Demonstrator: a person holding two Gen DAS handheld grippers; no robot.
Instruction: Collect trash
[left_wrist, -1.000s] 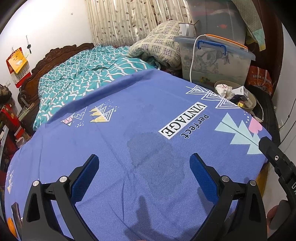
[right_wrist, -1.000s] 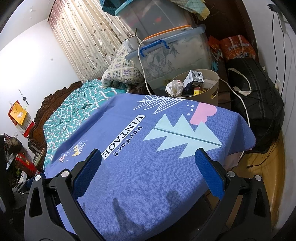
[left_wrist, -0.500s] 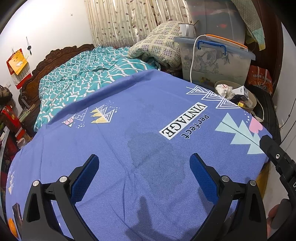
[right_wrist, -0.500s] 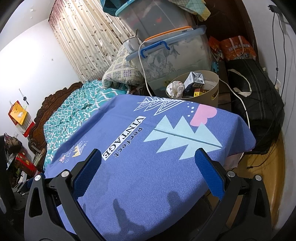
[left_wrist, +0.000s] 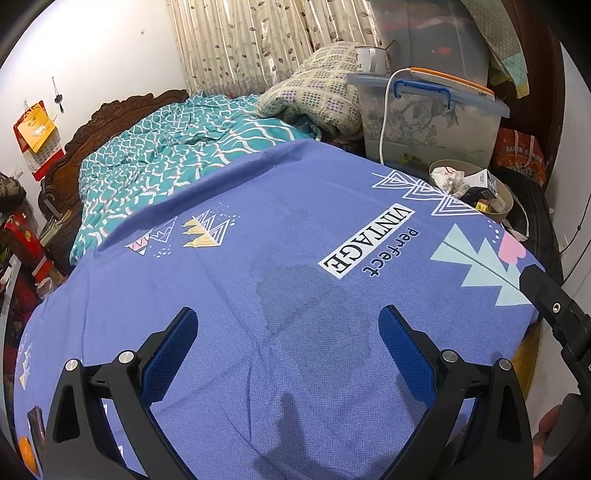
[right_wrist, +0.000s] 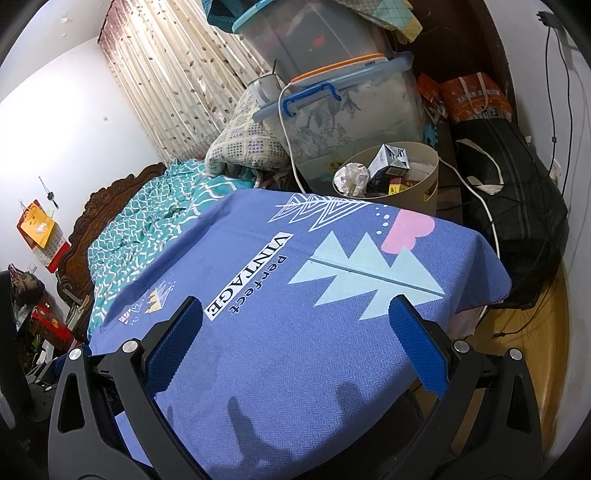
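White walls, leaf-print curtains, carved wooden headboard

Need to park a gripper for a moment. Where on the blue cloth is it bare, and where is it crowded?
The blue cloth is bare throughout, from the VINTAGE print to the near edge. Crowded beyond its far corner: the full bin, storage box and white cable.

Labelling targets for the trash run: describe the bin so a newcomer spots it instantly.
Find the blue "Perfect VINTAGE" cloth; past its far edge, before the clear storage box, stands the bin. It is the only round beige tub, holding crumpled paper and small cartons.
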